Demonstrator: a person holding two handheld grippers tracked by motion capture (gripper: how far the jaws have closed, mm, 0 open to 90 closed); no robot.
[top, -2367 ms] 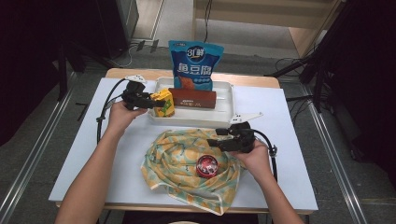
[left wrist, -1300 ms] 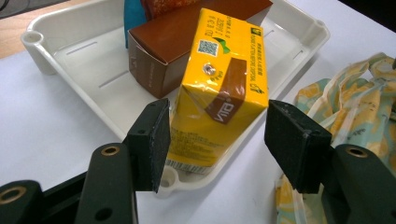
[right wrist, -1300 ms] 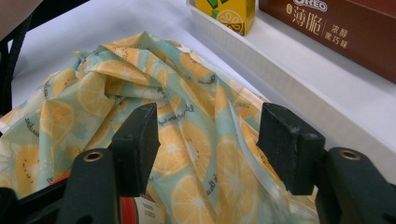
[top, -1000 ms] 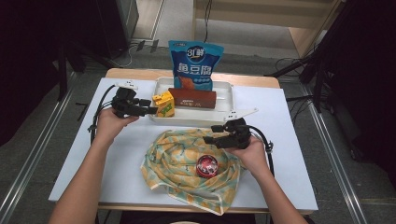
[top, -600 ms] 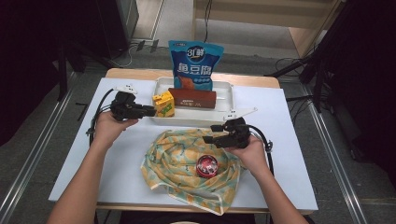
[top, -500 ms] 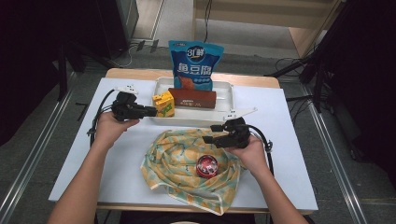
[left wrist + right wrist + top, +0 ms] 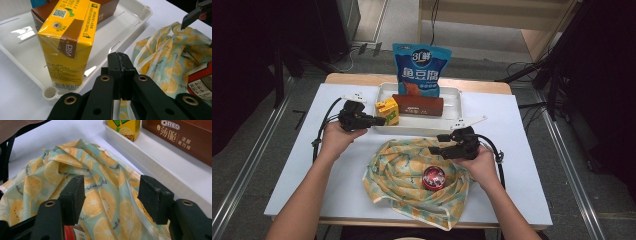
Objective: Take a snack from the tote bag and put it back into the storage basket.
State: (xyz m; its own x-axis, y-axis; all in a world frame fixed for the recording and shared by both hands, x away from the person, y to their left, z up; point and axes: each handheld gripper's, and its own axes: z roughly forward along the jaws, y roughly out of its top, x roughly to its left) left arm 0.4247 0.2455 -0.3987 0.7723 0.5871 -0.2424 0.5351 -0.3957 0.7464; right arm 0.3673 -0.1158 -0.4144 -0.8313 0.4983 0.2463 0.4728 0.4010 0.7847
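Observation:
A yellow juice carton point(image 7: 388, 111) point(image 7: 68, 42) stands upright in the left end of a white tray point(image 7: 452, 95) point(image 7: 130, 22). My left gripper point(image 7: 373, 120) point(image 7: 121, 66) is just left of the tray, its jaws shut with nothing held, the tips close beside the carton. A lemon-print cloth point(image 7: 404, 167) point(image 7: 75, 165) lies crumpled in front of the tray with a red can point(image 7: 434, 177) on it. Over the cloth's upper right part, my right gripper point(image 7: 438, 143) point(image 7: 111, 195) is open, its jaws on either side of a fold.
A brown Oreo box point(image 7: 418, 105) point(image 7: 180, 135) lies in the tray beside the carton. A blue snack bag point(image 7: 422, 70) stands behind the tray. The white table top point(image 7: 522, 150) ends near the cloth's front hem. Cables trail from both grippers.
The left gripper held the carton over the tray, then let it go standing in the tray and drew back left, shut. The right gripper shifted slightly left over the cloth.

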